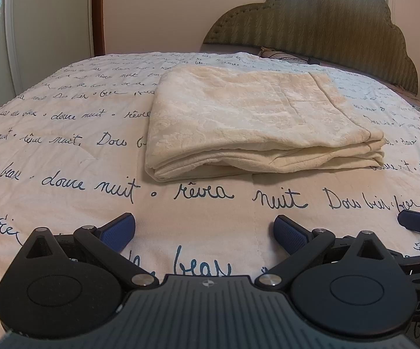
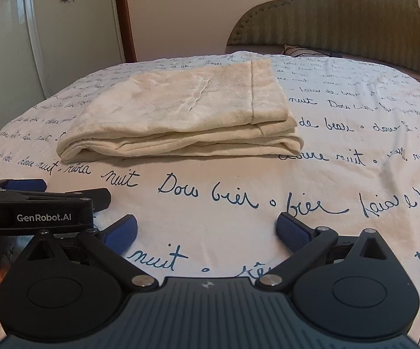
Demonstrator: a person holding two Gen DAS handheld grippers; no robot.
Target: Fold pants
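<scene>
The cream pants point(image 1: 256, 122) lie folded in a flat, layered rectangle on the bed; they also show in the right wrist view point(image 2: 181, 116). My left gripper point(image 1: 204, 234) is open and empty, hovering over the bedspread just in front of the pants' near edge. My right gripper point(image 2: 207, 232) is open and empty too, in front of the pants and to the right of the left one. The left gripper's body point(image 2: 35, 206) shows at the left of the right wrist view; a right fingertip point(image 1: 419, 222) shows at the right edge of the left wrist view.
The white bedspread point(image 1: 64, 145) with dark script covers the bed. A green padded headboard point(image 1: 311, 23) stands behind, with a pillow point(image 1: 282, 55) at its foot. A white wardrobe point(image 2: 50, 43) stands at the left.
</scene>
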